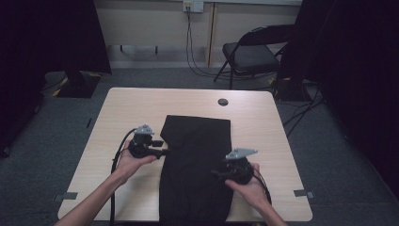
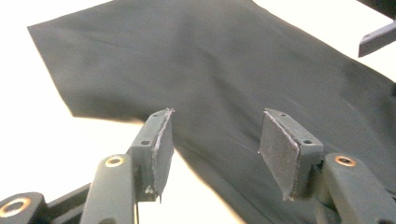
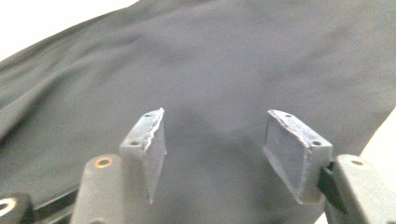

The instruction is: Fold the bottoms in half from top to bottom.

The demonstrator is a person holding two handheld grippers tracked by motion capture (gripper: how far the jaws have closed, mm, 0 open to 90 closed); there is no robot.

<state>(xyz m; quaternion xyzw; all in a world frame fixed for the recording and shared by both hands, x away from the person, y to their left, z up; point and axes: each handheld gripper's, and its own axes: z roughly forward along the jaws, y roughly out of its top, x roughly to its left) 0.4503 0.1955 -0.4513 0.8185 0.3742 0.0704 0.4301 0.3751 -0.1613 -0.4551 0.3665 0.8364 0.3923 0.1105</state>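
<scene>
A black cloth (image 1: pixel 195 165) lies flat on the wooden table (image 1: pixel 136 103), reaching from the middle to the front edge. My left gripper (image 1: pixel 162 147) hovers at the cloth's left edge, pointing right. In the left gripper view its pads (image 2: pixel 159 149) stand apart above the cloth (image 2: pixel 219 70) with nothing between them. My right gripper (image 1: pixel 215 173) is over the cloth's right part, pointing left. In the right gripper view its jaws are open over the dark fabric (image 3: pixel 210 70), and the pads (image 3: pixel 292 154) hold nothing.
A round cable hole (image 1: pixel 223 101) sits near the table's far edge. Behind the table stand a folding chair (image 1: pixel 249 54) and dark curtains on both sides. A jaw of the other gripper (image 2: pixel 376 39) shows at the top right of the left gripper view.
</scene>
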